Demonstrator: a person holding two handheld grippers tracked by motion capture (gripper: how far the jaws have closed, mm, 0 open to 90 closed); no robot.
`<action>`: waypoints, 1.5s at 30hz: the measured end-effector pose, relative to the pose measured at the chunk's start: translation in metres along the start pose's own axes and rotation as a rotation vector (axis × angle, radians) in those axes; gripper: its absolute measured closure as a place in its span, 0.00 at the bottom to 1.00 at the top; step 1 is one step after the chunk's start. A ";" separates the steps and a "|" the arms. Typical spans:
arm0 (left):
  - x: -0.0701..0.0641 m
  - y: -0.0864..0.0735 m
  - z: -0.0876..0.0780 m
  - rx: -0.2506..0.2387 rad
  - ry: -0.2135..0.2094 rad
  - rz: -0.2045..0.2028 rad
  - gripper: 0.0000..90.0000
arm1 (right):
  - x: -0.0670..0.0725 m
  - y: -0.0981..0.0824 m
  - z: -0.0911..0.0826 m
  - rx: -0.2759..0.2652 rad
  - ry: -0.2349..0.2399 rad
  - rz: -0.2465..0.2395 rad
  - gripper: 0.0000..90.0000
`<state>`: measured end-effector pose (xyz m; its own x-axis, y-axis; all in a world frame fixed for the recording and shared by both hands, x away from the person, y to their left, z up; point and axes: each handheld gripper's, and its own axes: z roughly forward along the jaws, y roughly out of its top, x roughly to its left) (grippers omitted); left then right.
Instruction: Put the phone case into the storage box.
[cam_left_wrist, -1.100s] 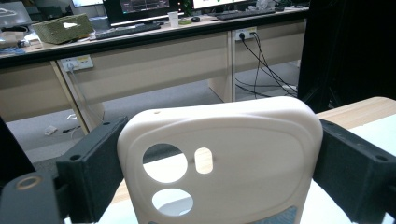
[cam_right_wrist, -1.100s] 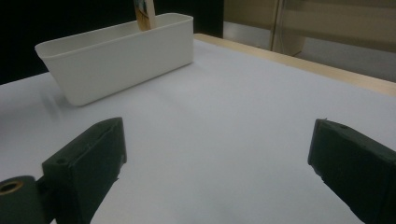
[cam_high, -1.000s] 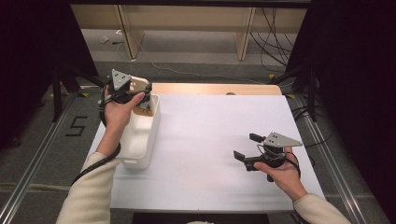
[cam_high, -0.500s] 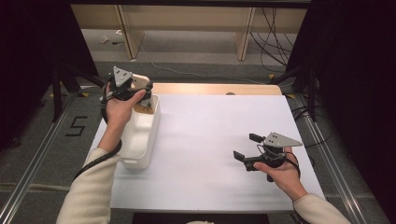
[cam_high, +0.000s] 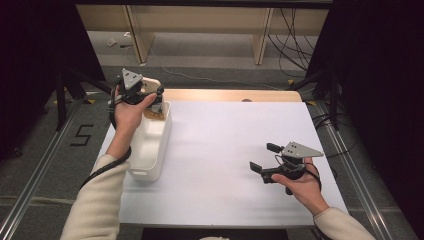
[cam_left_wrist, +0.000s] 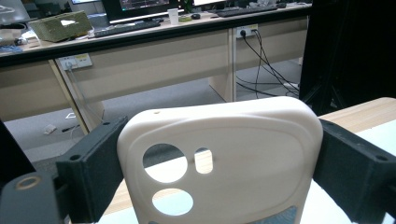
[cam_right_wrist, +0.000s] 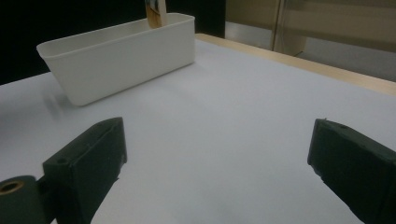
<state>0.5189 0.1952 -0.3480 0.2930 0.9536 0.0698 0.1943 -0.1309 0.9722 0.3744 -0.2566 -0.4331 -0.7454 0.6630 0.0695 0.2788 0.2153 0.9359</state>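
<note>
1 phone case, 1 white bin

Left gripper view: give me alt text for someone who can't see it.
A cream phone case, with its camera cut-outs showing, is clamped upright between the left gripper's two black jaws. Behind it stand office desks with trailing cables.

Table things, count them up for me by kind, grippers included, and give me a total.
Grippers: 2, the left gripper shut on the phone case, the right gripper open over the white table.
Phone cases: 1, the cream phone case.
Bins: 1, the white bin.
Total: 4.
</note>
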 end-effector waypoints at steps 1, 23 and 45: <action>0.000 0.000 0.001 0.003 0.000 0.001 0.11 | 0.000 0.000 0.000 0.000 0.000 0.001 0.06; 0.004 -0.003 0.016 0.027 0.001 -0.009 0.11 | 0.000 0.000 0.000 0.001 0.003 0.000 0.06; 0.010 -0.009 0.027 0.052 0.004 -0.022 0.11 | 0.000 0.000 0.000 0.003 0.004 0.001 0.07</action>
<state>0.5450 0.1982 -0.3618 0.2846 0.9574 0.0493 0.2490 -0.1235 0.9606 0.3743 -0.2562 -0.4336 -0.7473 0.6606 0.0719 0.2816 0.2169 0.9347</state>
